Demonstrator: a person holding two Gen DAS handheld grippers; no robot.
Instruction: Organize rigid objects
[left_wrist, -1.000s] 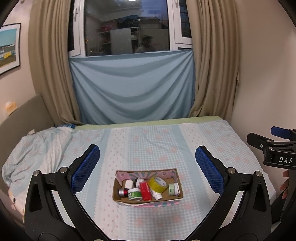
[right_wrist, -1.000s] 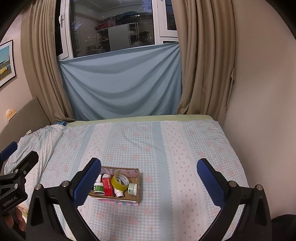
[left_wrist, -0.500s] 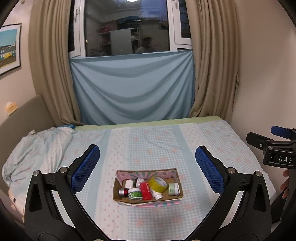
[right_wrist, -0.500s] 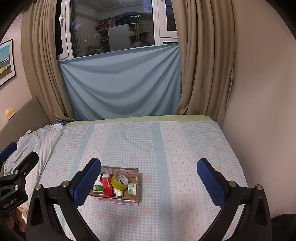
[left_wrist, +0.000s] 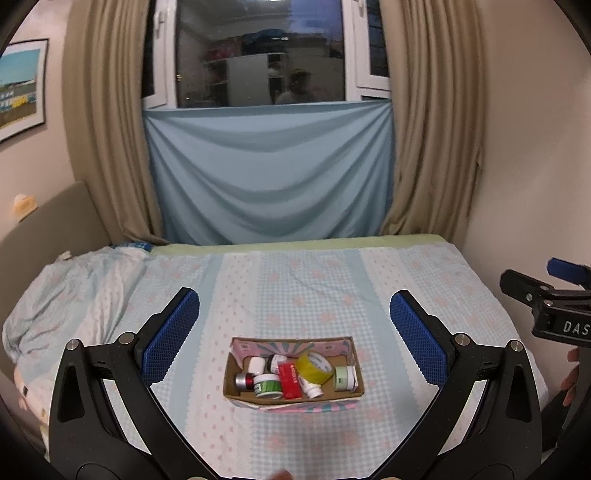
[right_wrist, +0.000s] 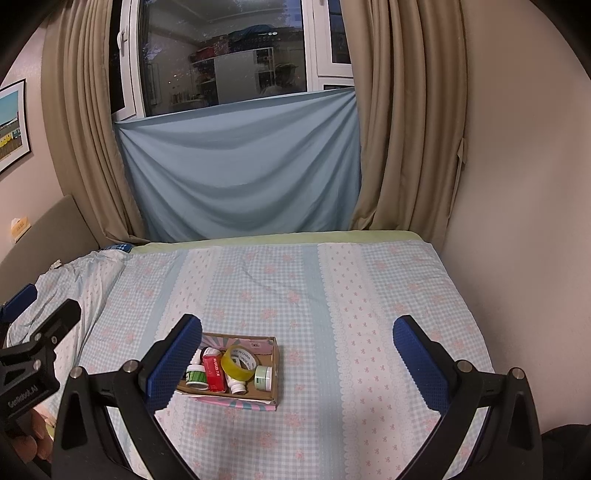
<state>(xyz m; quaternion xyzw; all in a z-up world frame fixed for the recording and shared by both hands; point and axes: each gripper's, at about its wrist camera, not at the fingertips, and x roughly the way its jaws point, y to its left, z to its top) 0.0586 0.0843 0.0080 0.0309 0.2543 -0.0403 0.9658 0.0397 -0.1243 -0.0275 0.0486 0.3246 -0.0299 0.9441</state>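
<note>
A shallow cardboard box sits on the bed and also shows in the right wrist view. It holds a yellow tape roll, a red box, a green-labelled jar, a pale green jar, a white bottle and a silver-red can. My left gripper is open and empty, held above and in front of the box. My right gripper is open and empty, to the right of the box.
The bed has a blue checked sheet. A rumpled quilt lies at its left. A wall borders the right side. Curtains and a blue cloth hang behind the bed.
Both views have shifted only slightly. Both grippers stay open and the box has not moved.
</note>
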